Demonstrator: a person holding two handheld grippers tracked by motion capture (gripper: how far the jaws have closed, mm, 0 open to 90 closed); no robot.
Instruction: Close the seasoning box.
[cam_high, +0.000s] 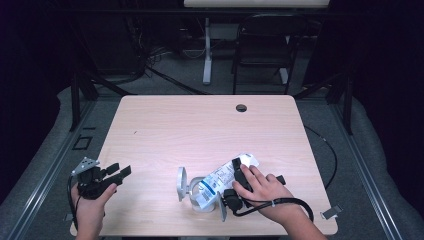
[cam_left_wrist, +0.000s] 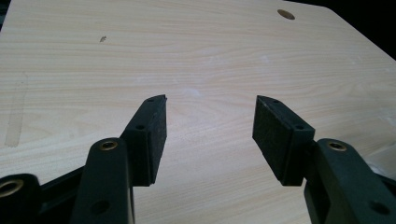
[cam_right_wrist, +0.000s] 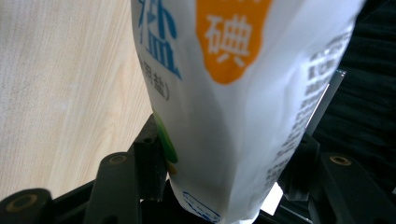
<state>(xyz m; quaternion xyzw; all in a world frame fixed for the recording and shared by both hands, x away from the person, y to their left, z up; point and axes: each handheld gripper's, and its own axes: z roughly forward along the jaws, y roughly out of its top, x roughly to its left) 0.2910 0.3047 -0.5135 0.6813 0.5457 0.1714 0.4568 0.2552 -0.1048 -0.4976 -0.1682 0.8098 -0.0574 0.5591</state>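
A white pouch with blue print lies tilted over the table's near middle. My right gripper is shut on its right end, with a hand wrapped around the gripper. In the right gripper view the pouch shows an orange patch and blue characters, pinched between the jaws of the right gripper. The pouch's lower end rests against a white round object with a pale grey ring-shaped part beside it. My left gripper is open at the table's near left, and the left gripper has only bare wood between its pads.
A round cable hole sits near the table's far edge and also appears as the hole in the left gripper view. A dark chair and a white table leg stand beyond. A cable trails from the right gripper.
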